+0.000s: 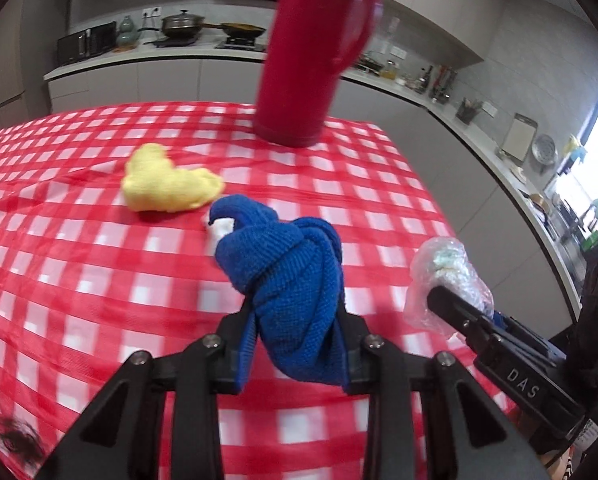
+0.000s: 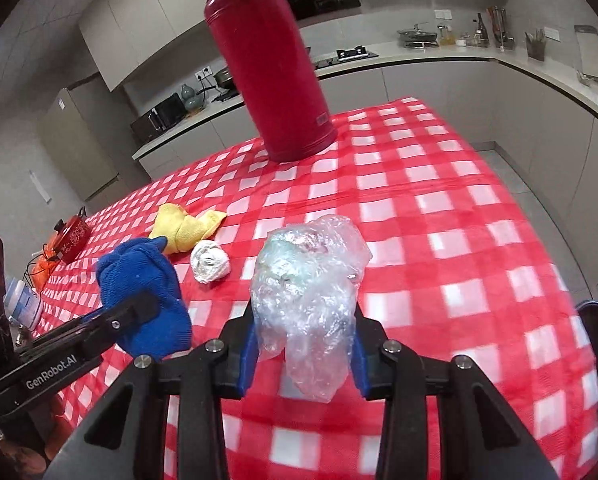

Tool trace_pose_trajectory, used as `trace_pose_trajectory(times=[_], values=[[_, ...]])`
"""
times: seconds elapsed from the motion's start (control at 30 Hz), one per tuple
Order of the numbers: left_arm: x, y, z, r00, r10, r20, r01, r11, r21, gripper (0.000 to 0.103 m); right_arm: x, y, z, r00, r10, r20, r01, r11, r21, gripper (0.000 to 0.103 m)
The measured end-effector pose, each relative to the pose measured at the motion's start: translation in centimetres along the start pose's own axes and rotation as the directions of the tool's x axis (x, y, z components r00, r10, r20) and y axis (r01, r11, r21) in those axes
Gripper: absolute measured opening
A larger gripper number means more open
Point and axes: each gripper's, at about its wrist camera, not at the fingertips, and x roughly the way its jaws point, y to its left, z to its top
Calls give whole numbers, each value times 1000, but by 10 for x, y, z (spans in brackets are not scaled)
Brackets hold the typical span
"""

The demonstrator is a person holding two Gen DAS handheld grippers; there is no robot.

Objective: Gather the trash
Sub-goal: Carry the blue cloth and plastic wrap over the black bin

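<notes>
- The left tongs [image 1: 295,344] are clamped on a crumpled blue knitted cloth [image 1: 287,280], held clear above a table covered in a red-and-white checked plastic cloth [image 1: 79,280].
- The right tongs [image 2: 305,344] are pinching a scrunched clear plastic bag with pale paper inside [image 2: 307,280], also lifted off the table.
- Landmark: a tall dark-red plastic thermos flask with a handle [image 1: 311,60] stands upright at the far side of the table. Both held items hang on the near side of it, well apart from it.
- A crumpled yellow cloth [image 1: 167,182] lies on the table nearer than the flask and to its left.
- A small ball of white crumpled paper [image 2: 210,266] lies on the table, on the near side of the yellow cloth, close to it.
- Judged step: carrying both loads off to a bin, which neither view shows. To do it well, both grips should stay firm, the loose bag tail should not snag, and both loads should pass well clear of the flask.
- Only the right wrist view shows the paper ball whole; in the left view the blue cloth hides most of it.
- Only the right view shows a small red kettle [image 2: 73,236] far left of the flask.
- The left view shows the flask's handle, which the right does not.
</notes>
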Motion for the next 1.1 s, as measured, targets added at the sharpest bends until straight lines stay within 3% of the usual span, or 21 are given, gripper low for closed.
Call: trace_pose_trajectory(times=[0.3,0.6,1.1], values=[[3,-79,-11,997,-75,-21,77,994,73,34,-57,-69,-3,996,-68,52,65,996,60,40],[17,-163,-20,983,-170,-74,180,970,163,34,-109,-145,-14,983,-162,92,145,976,162,40],[57,-309,-53,926,-294,-237,359,882,305,34,-185,-286,-61,935,-349,67,301,879,369,40]])
